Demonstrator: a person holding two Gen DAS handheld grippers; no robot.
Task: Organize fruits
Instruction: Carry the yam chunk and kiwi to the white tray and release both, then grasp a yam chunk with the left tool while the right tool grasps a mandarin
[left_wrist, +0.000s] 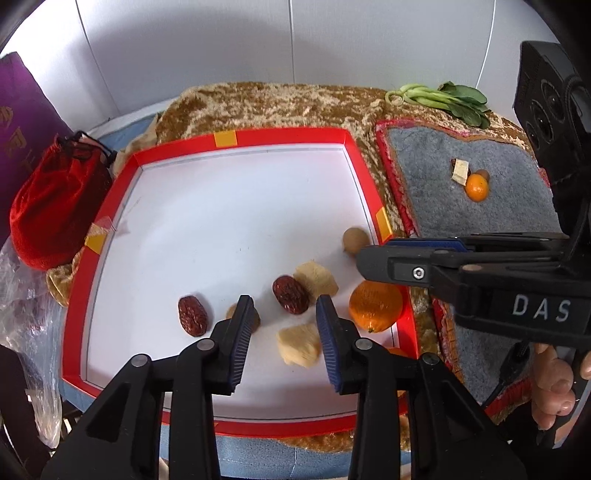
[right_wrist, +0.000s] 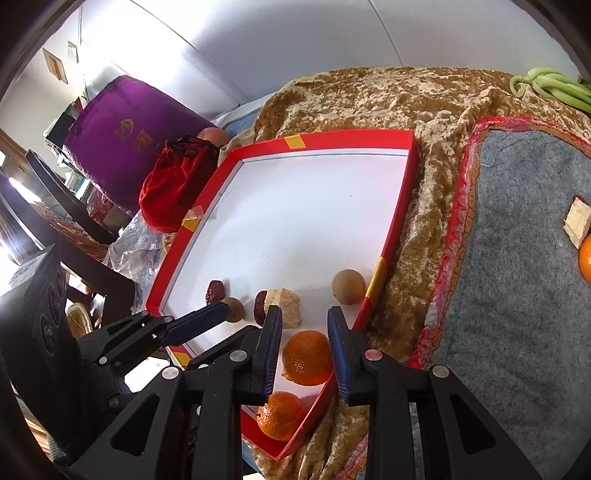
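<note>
Tools hover part-open: left (left_wrist: 284, 314) empty, right (right_wrist: 304, 325) apparently straddling orange (right_wrist: 307, 357).

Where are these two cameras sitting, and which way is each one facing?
Left wrist: sits on the left gripper, facing down into the red tray; its own open fingers, the right gripper and a hand show.
Right wrist: sits on the right gripper, facing down at the tray's near corner; its open fingers straddle an orange; the left gripper shows.
Shared: tray, that orange, grey mat.

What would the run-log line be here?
left gripper: open over tray | right gripper: open above orange | nothing held
</note>
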